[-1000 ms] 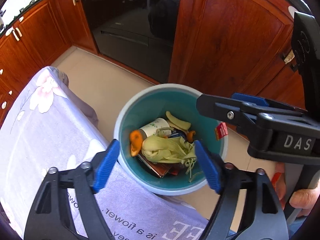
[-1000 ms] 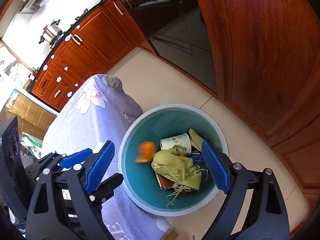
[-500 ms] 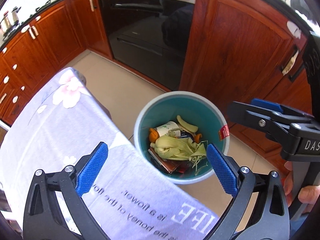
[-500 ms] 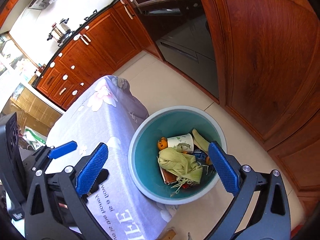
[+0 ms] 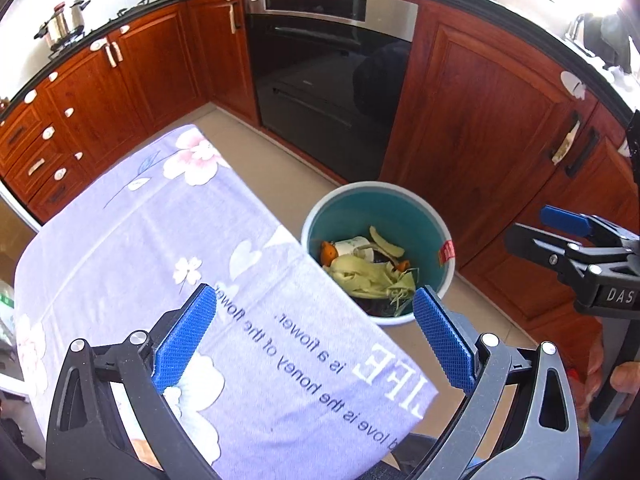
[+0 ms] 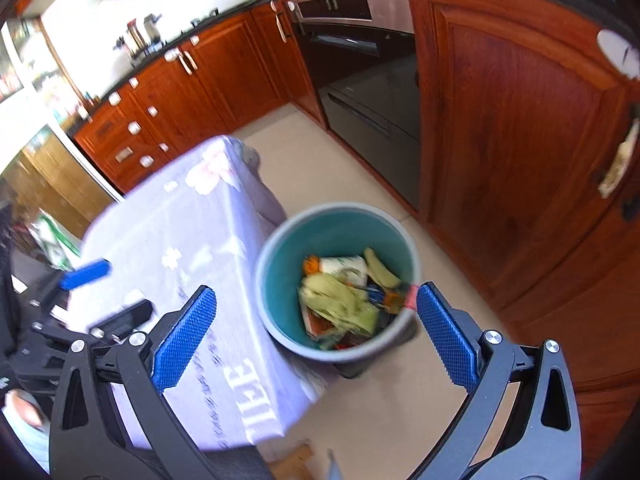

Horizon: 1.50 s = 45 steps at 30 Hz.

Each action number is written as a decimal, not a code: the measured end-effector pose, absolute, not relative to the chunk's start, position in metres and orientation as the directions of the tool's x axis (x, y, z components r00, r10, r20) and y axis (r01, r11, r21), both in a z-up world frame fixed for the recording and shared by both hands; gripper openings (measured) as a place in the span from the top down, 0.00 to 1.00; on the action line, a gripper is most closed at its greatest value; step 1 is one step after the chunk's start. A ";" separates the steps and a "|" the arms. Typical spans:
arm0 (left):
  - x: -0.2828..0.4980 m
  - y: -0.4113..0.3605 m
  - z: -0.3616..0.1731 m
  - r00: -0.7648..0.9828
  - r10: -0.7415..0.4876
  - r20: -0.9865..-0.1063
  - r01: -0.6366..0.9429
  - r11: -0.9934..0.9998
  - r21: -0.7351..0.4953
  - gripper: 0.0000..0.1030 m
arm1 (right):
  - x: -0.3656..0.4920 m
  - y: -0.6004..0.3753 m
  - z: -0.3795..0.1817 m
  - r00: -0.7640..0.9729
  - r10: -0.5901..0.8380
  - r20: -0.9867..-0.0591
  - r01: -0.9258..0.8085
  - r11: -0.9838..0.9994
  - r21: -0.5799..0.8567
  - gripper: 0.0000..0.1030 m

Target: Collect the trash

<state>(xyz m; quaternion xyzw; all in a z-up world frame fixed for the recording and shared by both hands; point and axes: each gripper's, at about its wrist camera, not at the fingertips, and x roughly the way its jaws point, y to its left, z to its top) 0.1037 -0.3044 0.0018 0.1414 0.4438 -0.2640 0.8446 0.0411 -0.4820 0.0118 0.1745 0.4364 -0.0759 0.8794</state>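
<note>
1. Both your tools are spread wide and carrying nothing: the left tool (image 5: pixel 314 334) hangs over the lilac flower-print cloth on the worktop (image 5: pixel 132 240), and the right tool (image 6: pixel 316 334) is above the bin's edge.
2. The trash sits in the round teal plastic bin with a pale rim (image 5: pixel 424 216) on the floor, at about 2 o'clock from the left tool: pale green corn husks (image 5: pixel 368 278), a paper cup (image 6: pixel 346 266), peel bits.
3. The cloth looks bare, so you're probably nearly done.
4. The right view is blurry, the cloth hides the bin's near side, and the worktop's near edge is cut off, so leftovers are possible.
</note>
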 end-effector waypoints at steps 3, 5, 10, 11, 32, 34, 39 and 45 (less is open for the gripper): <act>0.091 -0.293 -0.001 0.481 -0.321 -0.816 0.554 0.833 -0.001 0.04 | 0.030 -0.469 0.009 0.573 -0.031 -0.819 0.285 0.945 0.163 0.07; 0.086 -0.285 -0.005 0.478 -0.312 -0.821 0.539 0.842 -0.006 0.04 | 0.022 -0.461 0.004 0.556 -0.047 -0.830 0.275 0.953 0.131 0.07; 0.076 -0.273 -0.019 0.472 -0.285 -0.834 0.502 0.865 -0.011 0.04 | 0.004 -0.443 -0.012 0.526 -0.086 -0.846 0.249 0.967 0.056 0.07; 0.075 -0.272 -0.021 0.470 -0.285 -0.835 0.499 0.867 -0.015 0.04 | 0.002 -0.440 -0.015 0.521 -0.086 -0.849 0.244 0.969 0.051 0.07; 0.065 -0.260 -0.046 0.446 -0.234 -0.864 0.458 0.889 -0.004 0.04 | -0.003 -0.435 -0.043 0.455 -0.082 -0.887 0.249 0.968 0.039 0.07; 0.065 -0.259 -0.047 0.445 -0.233 -0.865 0.455 0.890 -0.005 0.04 | -0.002 -0.435 -0.044 0.452 -0.079 -0.889 0.251 0.967 0.041 0.07; 0.067 -0.257 -0.046 0.446 -0.234 -0.864 0.448 0.894 -0.011 0.04 | 0.004 -0.433 -0.044 0.444 -0.074 -0.893 0.248 0.968 0.043 0.07; 0.069 -0.255 -0.044 0.449 -0.235 -0.862 0.442 0.897 -0.014 0.04 | 0.010 -0.430 -0.041 0.448 -0.076 -0.891 0.236 0.971 0.036 0.07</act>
